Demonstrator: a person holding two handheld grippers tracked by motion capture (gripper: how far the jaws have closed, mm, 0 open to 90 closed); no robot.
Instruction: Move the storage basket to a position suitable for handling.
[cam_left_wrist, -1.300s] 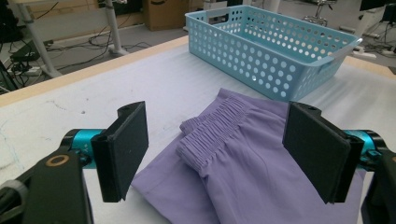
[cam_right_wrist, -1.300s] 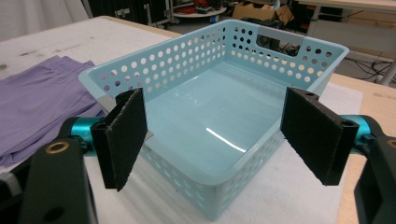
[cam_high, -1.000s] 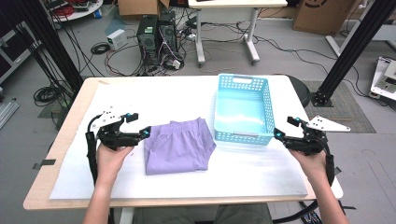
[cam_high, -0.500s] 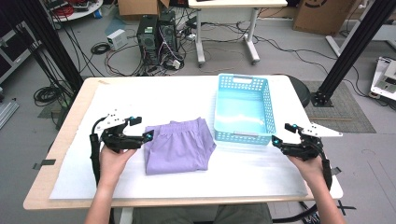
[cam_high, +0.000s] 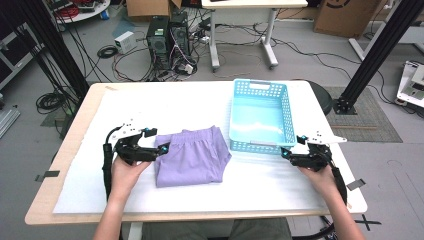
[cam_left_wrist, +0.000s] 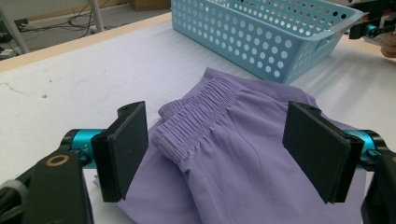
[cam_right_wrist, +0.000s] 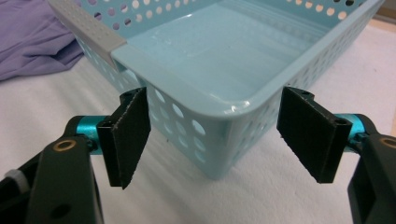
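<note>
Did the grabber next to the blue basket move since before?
Yes. In the high view the right gripper has slid left toward the blue basket's near right corner, and its open jaws now flank that corner.

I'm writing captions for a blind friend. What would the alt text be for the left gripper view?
The left gripper, its two black jaws wide open, hovers over folded purple shorts with a gathered elastic waistband, lying on a white table. Behind them stands a light blue perforated plastic basket, and the other gripper peeks in at the upper right corner.
</note>
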